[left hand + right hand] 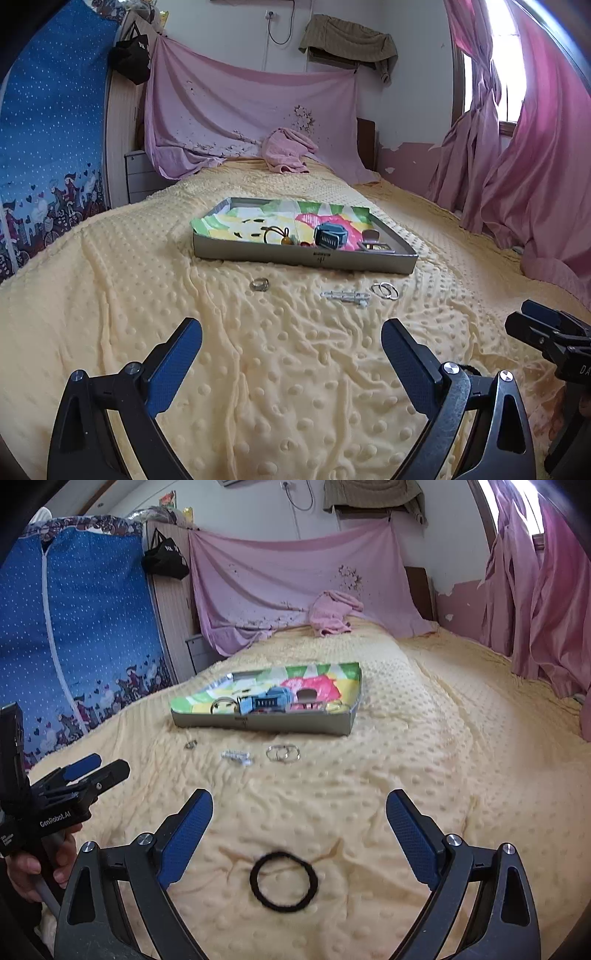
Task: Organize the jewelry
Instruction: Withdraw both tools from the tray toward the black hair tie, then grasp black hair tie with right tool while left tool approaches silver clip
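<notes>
A grey tray (258, 253) lined with bright floral cloth lies on the yellow bedspread and holds a blue watch (330, 235), a brown hair tie and small pieces. In front of it lie a silver ring (259, 284), a silver hairpin (345, 296) and a pair of hoop earrings (385, 290). My left gripper (291, 350) is open and empty, well short of them. My right gripper (299, 823) is open and empty above a black hair tie (283, 881). The tray (295, 725), ring (191, 744), hairpin (236, 757) and hoops (283, 753) also show in the right wrist view.
The dotted yellow bedspread (295, 387) covers the whole bed. A pink towel (286, 149) lies at the far end under a hanging pink sheet. Pink curtains (535, 166) hang on the right, a blue wardrobe (48, 129) stands on the left.
</notes>
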The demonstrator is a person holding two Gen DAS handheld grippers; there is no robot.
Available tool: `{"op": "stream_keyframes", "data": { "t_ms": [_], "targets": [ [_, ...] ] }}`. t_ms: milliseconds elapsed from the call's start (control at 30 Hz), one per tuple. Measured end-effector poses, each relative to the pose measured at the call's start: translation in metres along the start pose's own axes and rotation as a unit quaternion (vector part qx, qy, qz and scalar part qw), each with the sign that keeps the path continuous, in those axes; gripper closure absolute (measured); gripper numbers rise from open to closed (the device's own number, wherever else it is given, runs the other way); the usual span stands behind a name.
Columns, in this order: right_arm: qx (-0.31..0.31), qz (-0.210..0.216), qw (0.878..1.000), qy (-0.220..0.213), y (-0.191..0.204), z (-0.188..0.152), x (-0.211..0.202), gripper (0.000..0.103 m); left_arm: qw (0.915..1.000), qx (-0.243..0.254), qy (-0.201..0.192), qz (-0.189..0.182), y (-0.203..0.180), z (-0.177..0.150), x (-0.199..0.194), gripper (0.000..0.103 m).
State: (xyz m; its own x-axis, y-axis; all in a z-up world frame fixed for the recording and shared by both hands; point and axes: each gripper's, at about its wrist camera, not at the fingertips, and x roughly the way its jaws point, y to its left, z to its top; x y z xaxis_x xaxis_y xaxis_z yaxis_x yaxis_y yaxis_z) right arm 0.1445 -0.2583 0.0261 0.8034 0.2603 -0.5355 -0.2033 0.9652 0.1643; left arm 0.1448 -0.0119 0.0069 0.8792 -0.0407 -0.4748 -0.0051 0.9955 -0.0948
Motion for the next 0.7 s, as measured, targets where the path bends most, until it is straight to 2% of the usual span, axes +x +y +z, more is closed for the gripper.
{"op": "stream_keyframes", "data": {
  "t_ms": [100,267,500,567,633,700],
  "targets": [
    [-0.005,-0.017,1.0,0.018,0.003,-0.004,0.001,0.011,1.0,-0.005,0.006,-0.001,0.001,-0.007,-0.001,0.005],
    [-0.019,-0.056,0.995,0.084,0.002,-0.016,0.017,0.011,0.9998,-0.012,0.018,-0.004,0.001,-0.015,0.001,0.005],
    [-0.032,-0.064,0.987,0.144,0.001,-0.022,0.046,0.012,0.9992,-0.011,0.036,-0.008,-0.003,-0.015,0.015,0.005],
    [-0.041,-0.069,0.985,0.154,0.003,-0.022,0.053,0.018,0.9989,-0.008,0.045,-0.006,-0.005,-0.014,0.021,0.005],
    [-0.047,-0.072,0.983,0.163,0.004,-0.022,0.058,0.03,0.9984,-0.004,0.056,-0.004,-0.008,-0.014,0.029,0.005],
    [-0.051,-0.074,0.98,0.176,0.004,-0.024,0.064,0.035,0.9979,0.0,0.064,-0.004,-0.01,-0.013,0.036,0.005]
  ]
}}
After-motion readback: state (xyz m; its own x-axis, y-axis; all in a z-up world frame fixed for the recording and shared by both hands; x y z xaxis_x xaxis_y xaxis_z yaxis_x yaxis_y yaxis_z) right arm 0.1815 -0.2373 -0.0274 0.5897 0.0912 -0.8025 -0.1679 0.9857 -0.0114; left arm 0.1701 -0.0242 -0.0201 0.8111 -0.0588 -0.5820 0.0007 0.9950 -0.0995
